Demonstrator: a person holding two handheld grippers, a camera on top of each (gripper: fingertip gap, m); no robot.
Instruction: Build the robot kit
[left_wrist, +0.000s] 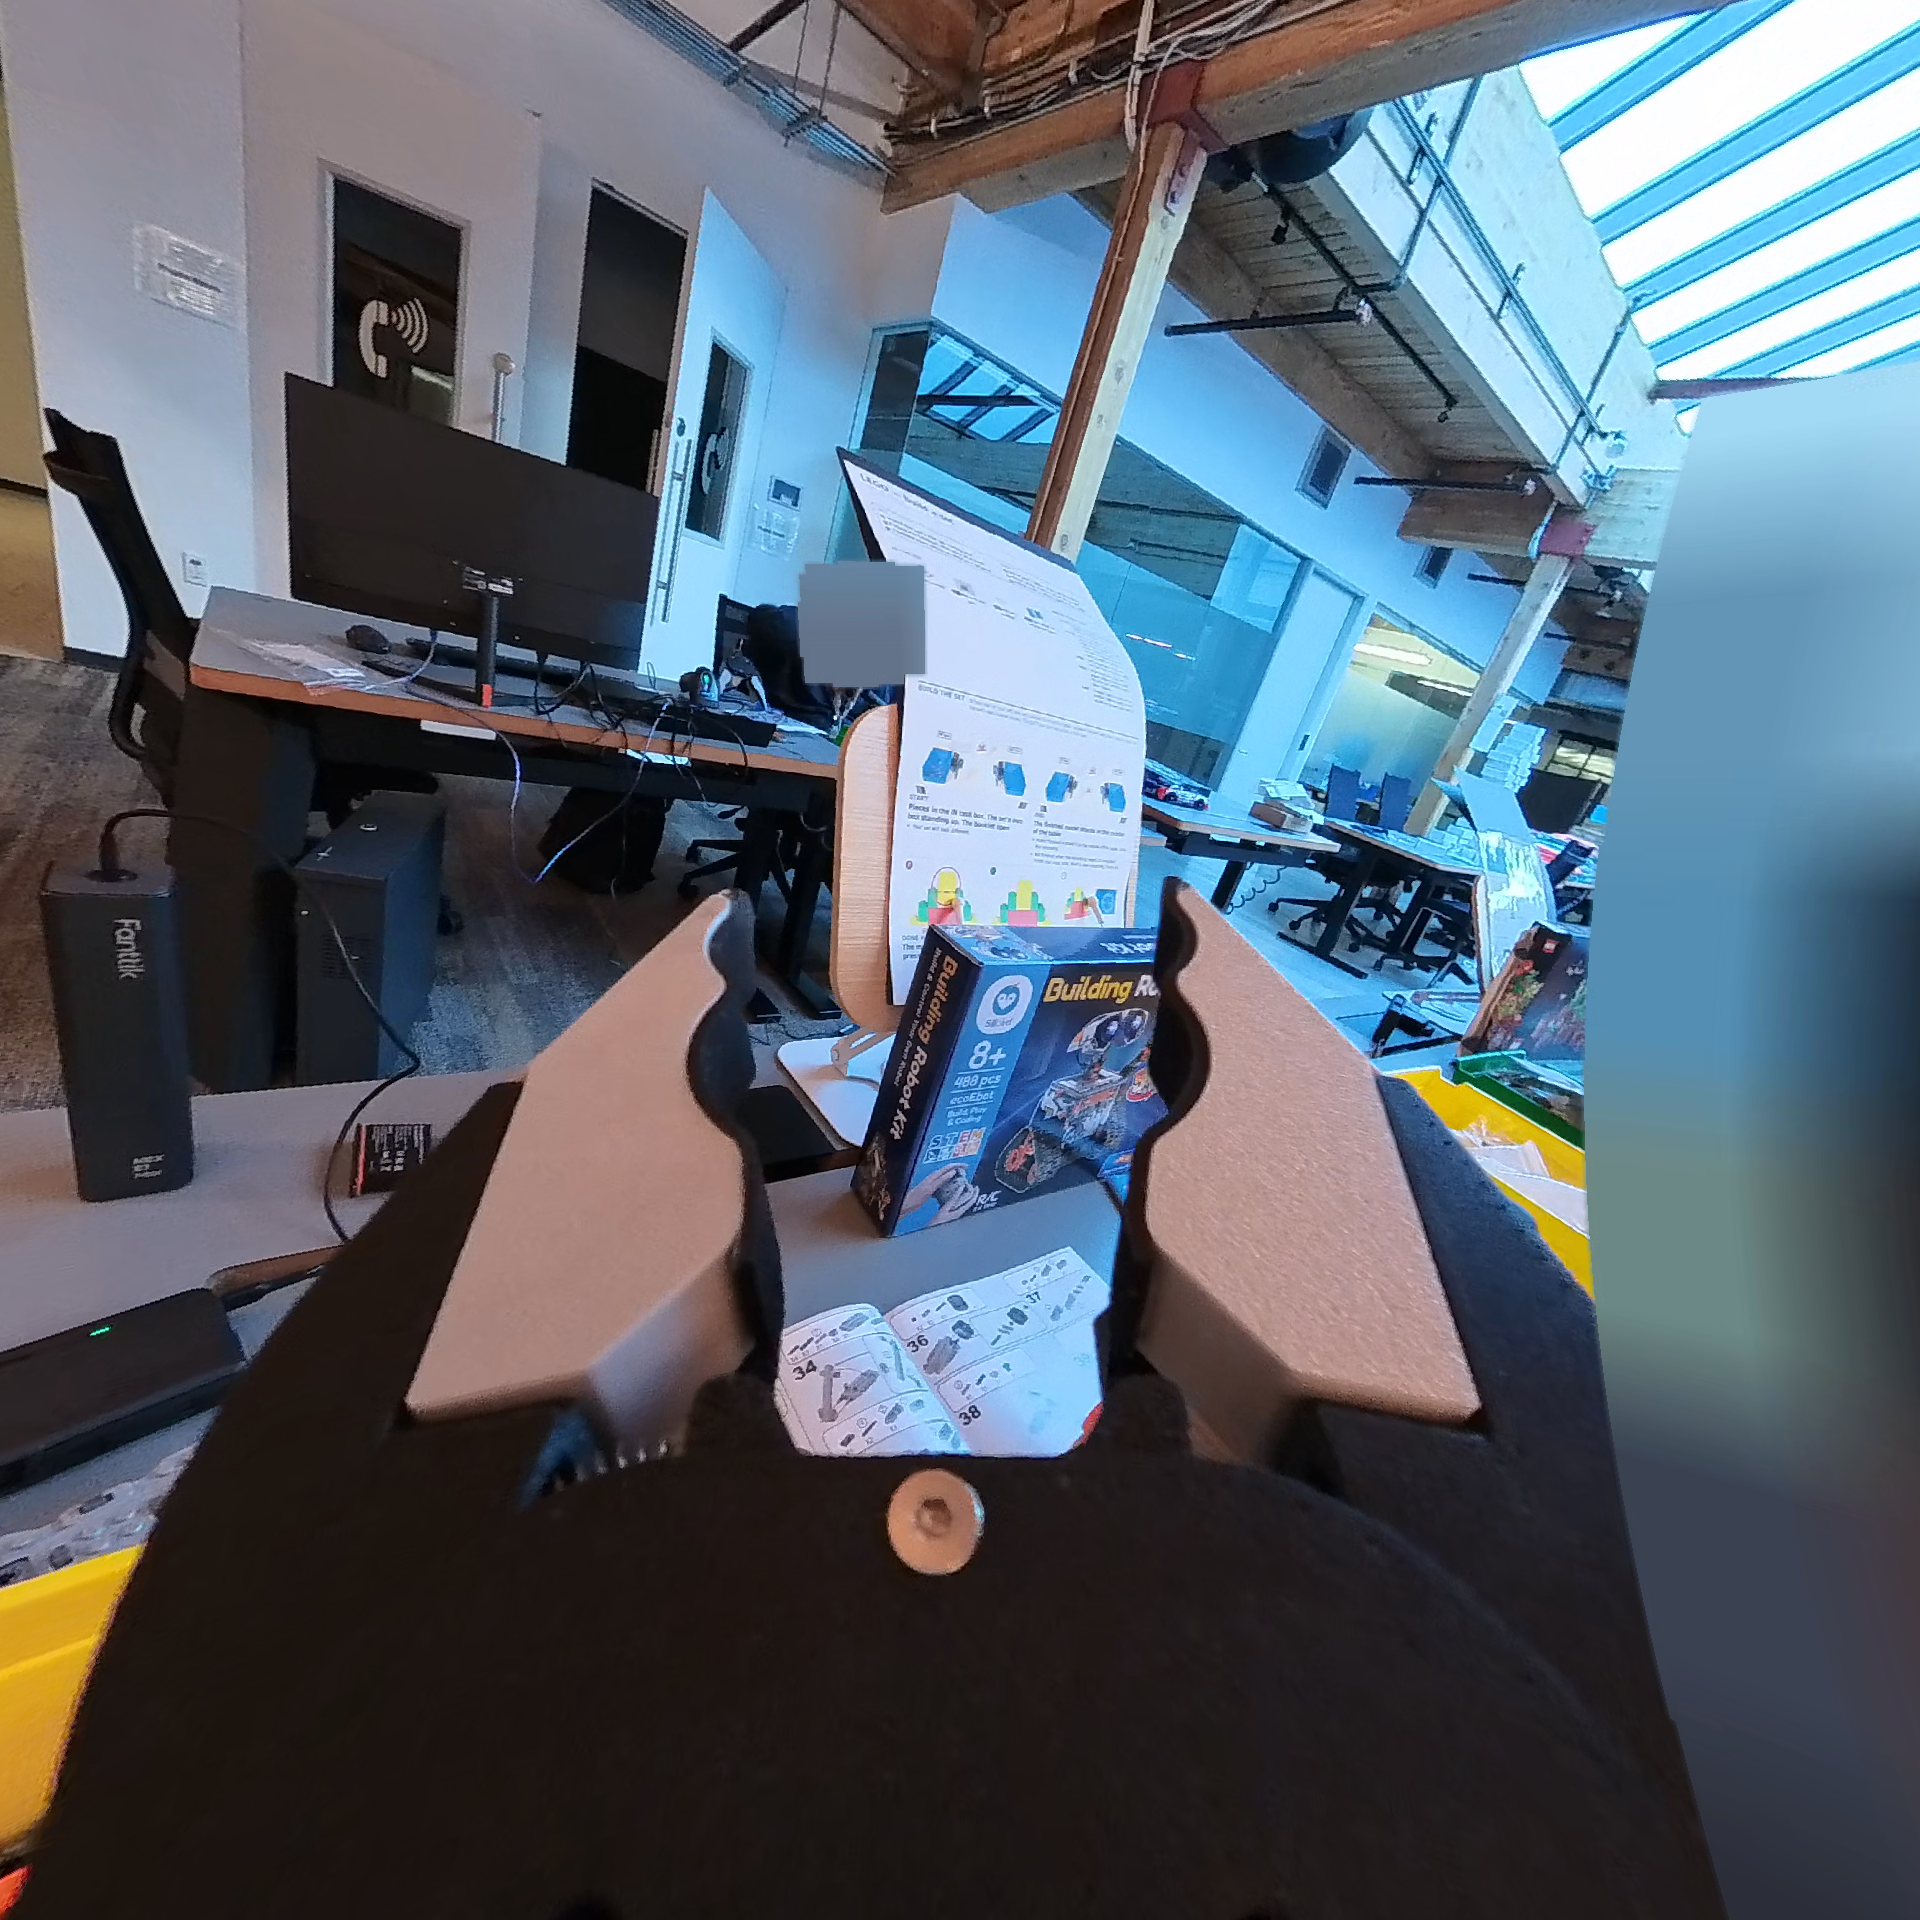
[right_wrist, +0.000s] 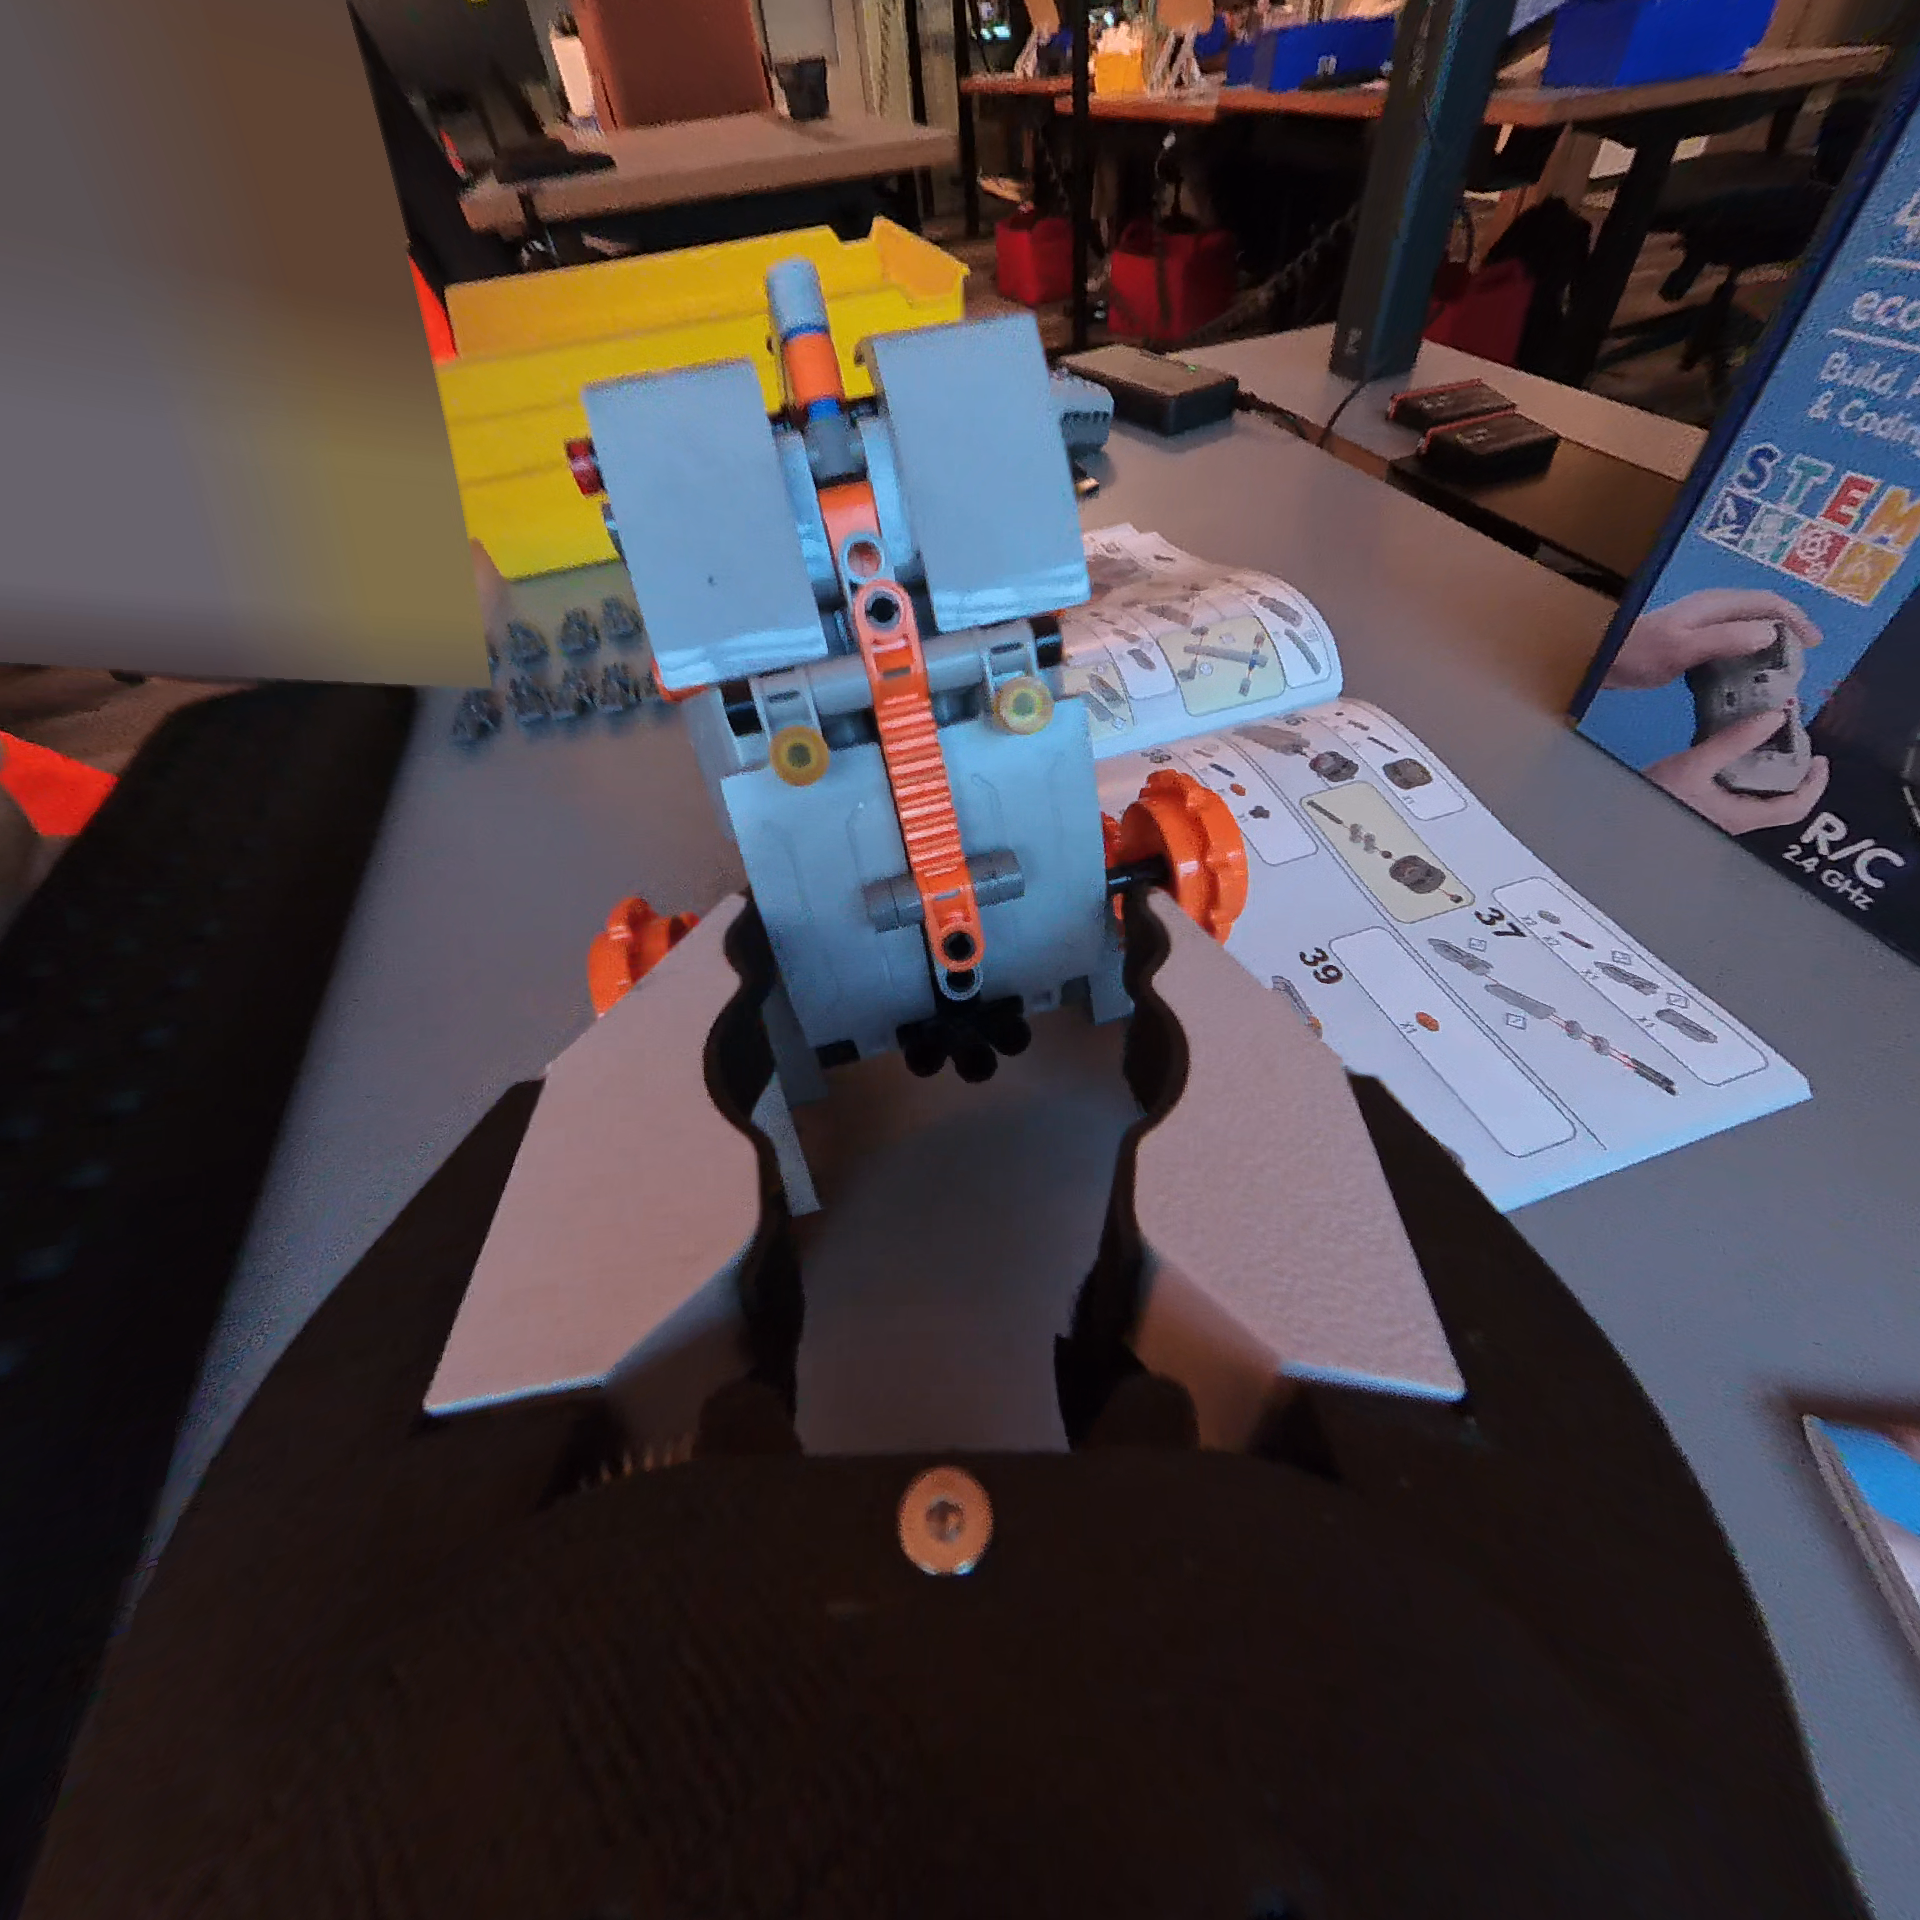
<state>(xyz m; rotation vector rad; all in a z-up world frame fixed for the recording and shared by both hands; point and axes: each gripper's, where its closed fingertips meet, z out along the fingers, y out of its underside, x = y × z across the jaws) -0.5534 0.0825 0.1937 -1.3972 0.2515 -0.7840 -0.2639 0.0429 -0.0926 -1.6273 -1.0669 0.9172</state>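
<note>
My right gripper (right_wrist: 940, 909) is shut on a grey and orange brick-built robot model (right_wrist: 904, 821). Its fingertips press the lower body from both sides, between the orange wheels (right_wrist: 1184, 842), just above the grey table (right_wrist: 1662, 1299). An open instruction booklet (right_wrist: 1455, 935) lies to the model's right. My left gripper (left_wrist: 951, 909) is open and empty, raised above the same booklet (left_wrist: 914, 1361). It points at a blue kit box (left_wrist: 997, 1081) standing upright behind the booklet.
The blue kit box (right_wrist: 1787, 582) stands at the right. A yellow bin (right_wrist: 582, 416) and several small grey parts (right_wrist: 561, 665) lie behind the model. A wooden stand with an instruction sheet (left_wrist: 1018, 790), a black power bank (left_wrist: 120, 1039) and a yellow bin (left_wrist: 1507, 1153) ring the table. Spacing between my two grippers at the tips: around 40 cm.
</note>
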